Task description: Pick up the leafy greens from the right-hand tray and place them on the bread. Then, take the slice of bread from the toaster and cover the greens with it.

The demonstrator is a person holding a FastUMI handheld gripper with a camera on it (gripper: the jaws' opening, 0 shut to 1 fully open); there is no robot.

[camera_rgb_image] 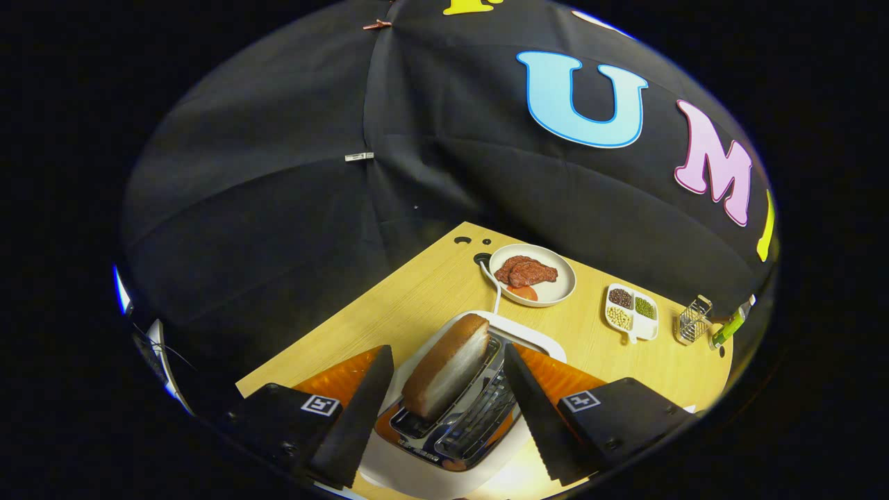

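Now the gripper (444,389) hangs spread wide, gripping nothing, over the white-and-chrome toaster (444,430).
Between its fingers the brown-crusted bread slice (448,364) stands in a slot, lower part hidden; the toaster's near end is cut off on the pale wooden bench (417,292).

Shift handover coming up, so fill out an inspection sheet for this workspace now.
Surface: light wooden table, round cable holes near its far corner.
Job's things: bread slice standing in the toaster; it lies between the fingers.
Clutter: white plate of reddish-brown meat; divided dish of beans; small wire basket; green item beside it, too small to name.
Gripper: gripper open, fingers either side of the bread, not pressing on it.
Cables: white cord from a table hole to the toaster.
Surroundings: black cloth wall behind the table.
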